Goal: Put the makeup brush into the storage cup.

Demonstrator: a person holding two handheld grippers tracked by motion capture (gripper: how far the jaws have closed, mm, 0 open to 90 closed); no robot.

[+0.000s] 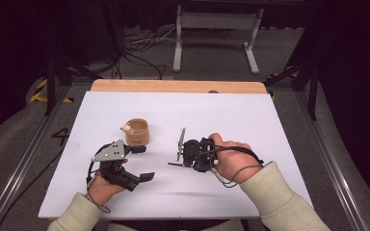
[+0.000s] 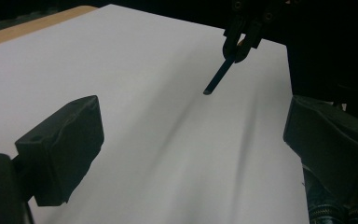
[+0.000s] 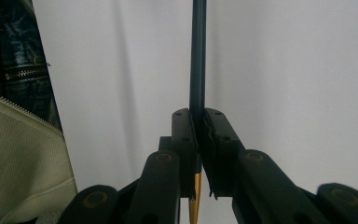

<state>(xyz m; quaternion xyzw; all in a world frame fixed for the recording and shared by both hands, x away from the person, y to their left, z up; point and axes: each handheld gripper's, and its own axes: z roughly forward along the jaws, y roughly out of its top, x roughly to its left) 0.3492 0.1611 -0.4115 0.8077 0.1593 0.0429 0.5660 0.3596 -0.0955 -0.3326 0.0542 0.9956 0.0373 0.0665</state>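
The right gripper (image 1: 179, 159) pinches a thin, stiff pencil (image 3: 197, 56) near its end, right of the cup (image 1: 137, 132). It is light and could slip. The left gripper (image 1: 142, 162) is wide and holds nothing.

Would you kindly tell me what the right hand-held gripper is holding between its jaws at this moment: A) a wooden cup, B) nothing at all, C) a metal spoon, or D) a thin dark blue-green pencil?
D: in the right gripper view the right hand-held gripper has its jaws shut on a thin dark blue-green pencil, which sticks out ahead over the white table sheet.
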